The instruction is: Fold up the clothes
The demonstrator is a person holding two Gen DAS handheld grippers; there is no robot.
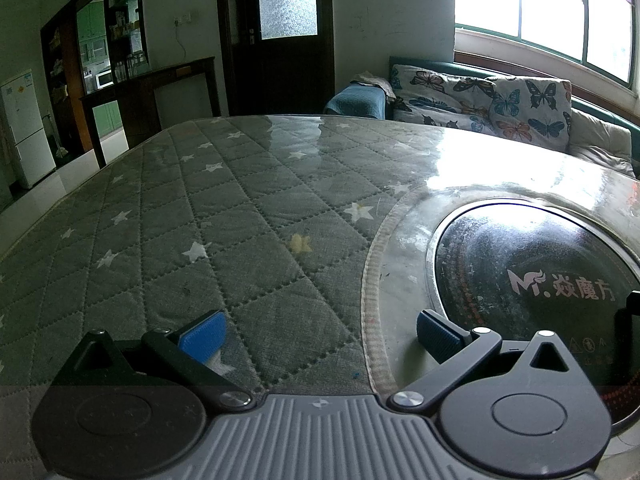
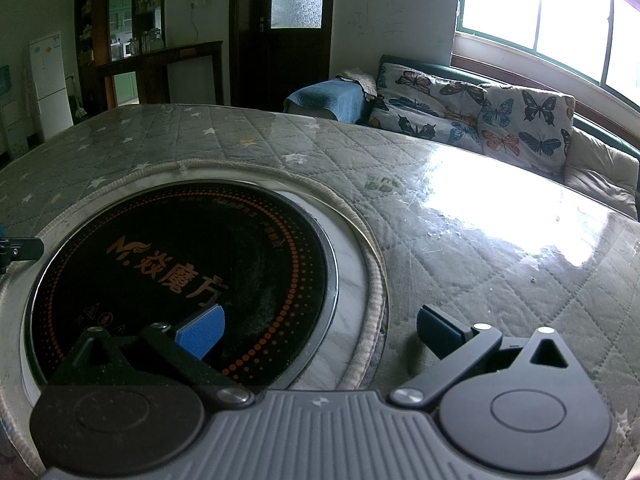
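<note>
No garment shows in either view. My left gripper [image 1: 320, 332] is open, its blue pads [image 1: 202, 336] wide apart over the quilted grey star-patterned table cover [image 1: 180, 208], with nothing between them. My right gripper [image 2: 318, 330] is open too and holds nothing; its left blue pad [image 2: 202, 330] hangs over the black round cooktop [image 2: 180, 272] set into the table, its right pad over the cover [image 2: 480, 264]. The left gripper's tip [image 2: 20, 250] shows at the left edge of the right wrist view.
The round cooktop [image 1: 540, 280] with a printed logo sits in a cut-out of the cover, under clear plastic. A sofa with butterfly cushions [image 1: 480, 104] stands behind the table under a bright window. A dark door [image 1: 280, 32], shelves and a white fridge [image 1: 24, 128] lie beyond.
</note>
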